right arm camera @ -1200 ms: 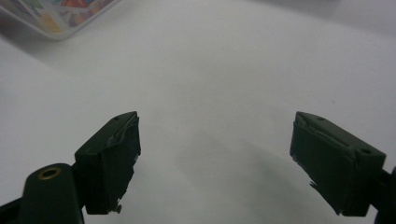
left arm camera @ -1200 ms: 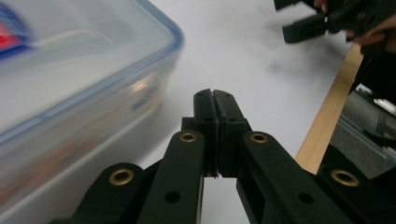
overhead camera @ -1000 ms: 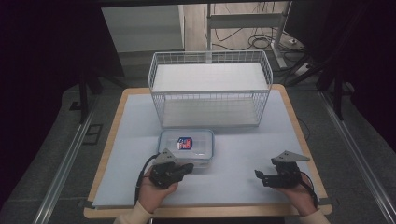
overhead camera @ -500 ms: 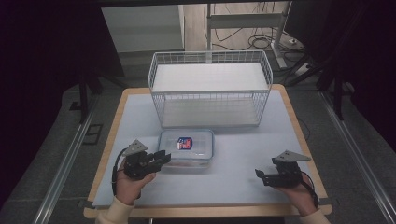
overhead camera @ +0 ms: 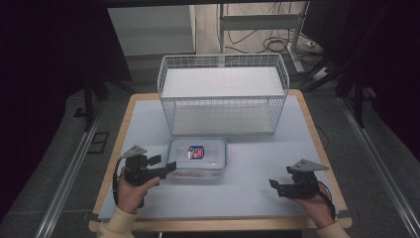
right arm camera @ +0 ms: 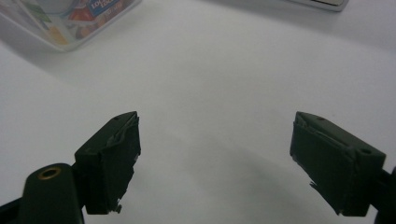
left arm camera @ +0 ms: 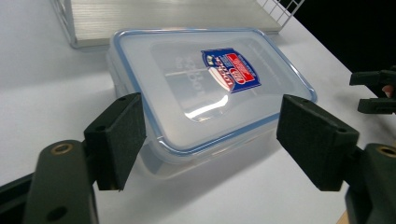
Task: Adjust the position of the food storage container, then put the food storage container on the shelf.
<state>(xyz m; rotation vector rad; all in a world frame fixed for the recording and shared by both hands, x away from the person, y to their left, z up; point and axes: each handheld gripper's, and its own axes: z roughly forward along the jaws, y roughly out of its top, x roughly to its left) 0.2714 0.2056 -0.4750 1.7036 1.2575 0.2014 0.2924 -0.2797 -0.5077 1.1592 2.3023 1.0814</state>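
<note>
Since half a second ago, the left gripper (overhead camera: 166, 169) has slid rightward, up to the clear lidded box's (overhead camera: 198, 159) left end on the counter (overhead camera: 257, 158); the right gripper (overhead camera: 275, 186) hovers well apart, near the counter's right front, and a wire basket (overhead camera: 223, 94) stands behind the box.

From the left gripper view, its jaws stand wide apart before the box (left arm camera: 205, 88), clamping nothing.

From the right gripper view, its jaws gape over bare counter (right arm camera: 219, 84), the box (right arm camera: 65, 21) at top left.

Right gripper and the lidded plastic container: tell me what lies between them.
Bare white tabletop separates the right gripper from the container, seen in the high view.
</note>
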